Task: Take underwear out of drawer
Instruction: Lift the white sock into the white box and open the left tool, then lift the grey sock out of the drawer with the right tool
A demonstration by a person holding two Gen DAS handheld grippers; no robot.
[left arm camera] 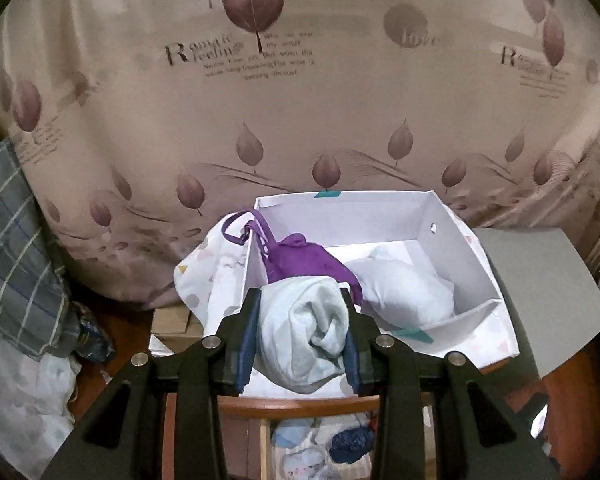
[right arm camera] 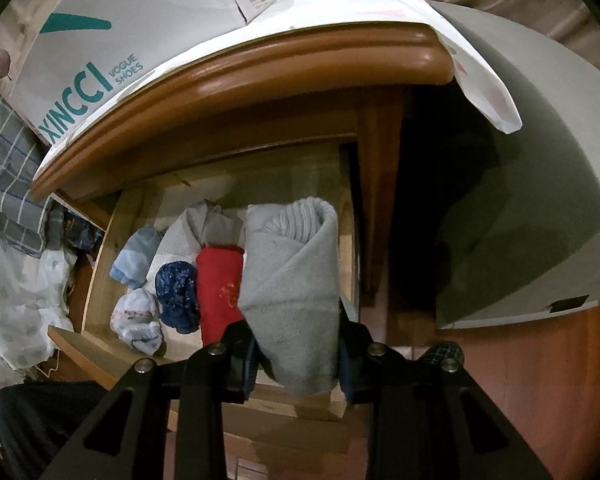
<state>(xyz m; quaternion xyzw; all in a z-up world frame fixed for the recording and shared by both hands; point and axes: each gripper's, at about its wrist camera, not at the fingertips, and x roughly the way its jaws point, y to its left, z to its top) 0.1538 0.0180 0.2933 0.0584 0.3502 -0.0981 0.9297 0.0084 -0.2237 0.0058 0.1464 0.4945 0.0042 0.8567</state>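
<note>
My left gripper is shut on a rolled pale blue underwear, held up in front of a white box on the cabinet top. Inside the box lie a purple garment with straps over the wall and a pale folded piece. My right gripper is shut on a rolled grey underwear above the open wooden drawer. In the drawer sit a red roll, a dark blue patterned roll, and light blue rolls.
The brown cabinet top edge overhangs the drawer, covered by a white patterned cloth with a shoe box on it. A grey board leans at the right. Plaid fabric and a leaf-print curtain surround the cabinet.
</note>
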